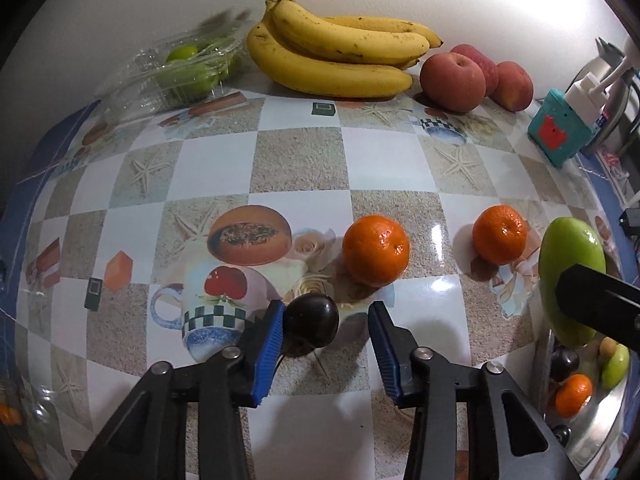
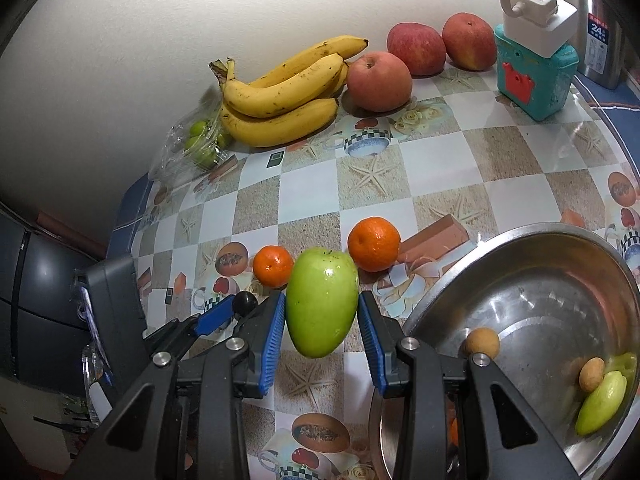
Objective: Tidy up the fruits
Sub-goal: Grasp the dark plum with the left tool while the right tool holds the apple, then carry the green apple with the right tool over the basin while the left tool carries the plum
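Left view: my left gripper (image 1: 326, 344) is wide open around a small dark fruit (image 1: 312, 322) on the table (image 1: 300, 160). It looks smooth, slippery and roly; I should pinch its middle.

Right view: my right gripper (image 2: 322, 334) holds the green fruit (image 2: 322, 302) by its sides, near the metal bowl (image 2: 500, 248).

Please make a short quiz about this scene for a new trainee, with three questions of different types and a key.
1. True or false: the right gripper holds a banana.
2. Which fruit sits between the fingers of the left gripper? A) orange B) dark plum C) apple
3. How many red apples stand near the wall?

Key:
1. False: it holds the green mango.
2. B, the dark plum; only the left finger touches it.
3. Three, beside the bananas.
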Tool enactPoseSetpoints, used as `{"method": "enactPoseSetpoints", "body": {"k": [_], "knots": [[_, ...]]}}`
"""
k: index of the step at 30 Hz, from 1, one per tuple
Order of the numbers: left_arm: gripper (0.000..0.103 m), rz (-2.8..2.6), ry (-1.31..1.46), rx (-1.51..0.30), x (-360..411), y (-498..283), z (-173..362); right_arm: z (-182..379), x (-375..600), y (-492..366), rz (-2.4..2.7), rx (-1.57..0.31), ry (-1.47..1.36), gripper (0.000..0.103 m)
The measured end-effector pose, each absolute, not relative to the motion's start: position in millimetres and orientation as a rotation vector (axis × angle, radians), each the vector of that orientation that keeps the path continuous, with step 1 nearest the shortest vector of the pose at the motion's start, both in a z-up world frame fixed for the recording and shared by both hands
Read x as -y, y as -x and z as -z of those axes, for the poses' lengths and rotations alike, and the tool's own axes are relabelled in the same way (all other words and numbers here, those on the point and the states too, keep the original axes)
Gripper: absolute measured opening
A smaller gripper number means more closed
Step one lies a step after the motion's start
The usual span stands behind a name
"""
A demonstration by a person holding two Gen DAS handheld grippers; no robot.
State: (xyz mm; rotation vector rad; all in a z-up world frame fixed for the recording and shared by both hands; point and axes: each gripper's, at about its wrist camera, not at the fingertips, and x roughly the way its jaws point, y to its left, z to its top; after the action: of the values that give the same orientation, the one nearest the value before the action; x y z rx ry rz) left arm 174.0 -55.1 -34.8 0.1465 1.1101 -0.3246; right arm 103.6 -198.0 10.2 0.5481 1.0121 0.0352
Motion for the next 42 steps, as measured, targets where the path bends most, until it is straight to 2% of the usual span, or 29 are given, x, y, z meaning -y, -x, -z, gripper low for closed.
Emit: {"method": "enactPoseSetpoints", "body": {"k": [3,13,32,42], "knots": [[0.039,0.309,-0.153,-1.104,55.7,-175.1,34.4,-10.3,198.7,-103.5,-0.039,-1.013,-0.552,0.038],[0.030,0.295,-0.122,-1.104,49.1,-175.7,32.0,-10.7,200.4,-102.6,-0.045,-1.015,-0.560,0.038],[0.029,0.333,0.040,-1.128,28.4,-178.8,22.9,-11.4,208.7,-96.5,-0.048,-1.021,-0.574,0.038],[0.029,0.339,0.024,-1.093,34.8,-169.1,-1.3,-11.2,218.7,-78.5,-0.022,-1.036,-0.576,0.038]]}}
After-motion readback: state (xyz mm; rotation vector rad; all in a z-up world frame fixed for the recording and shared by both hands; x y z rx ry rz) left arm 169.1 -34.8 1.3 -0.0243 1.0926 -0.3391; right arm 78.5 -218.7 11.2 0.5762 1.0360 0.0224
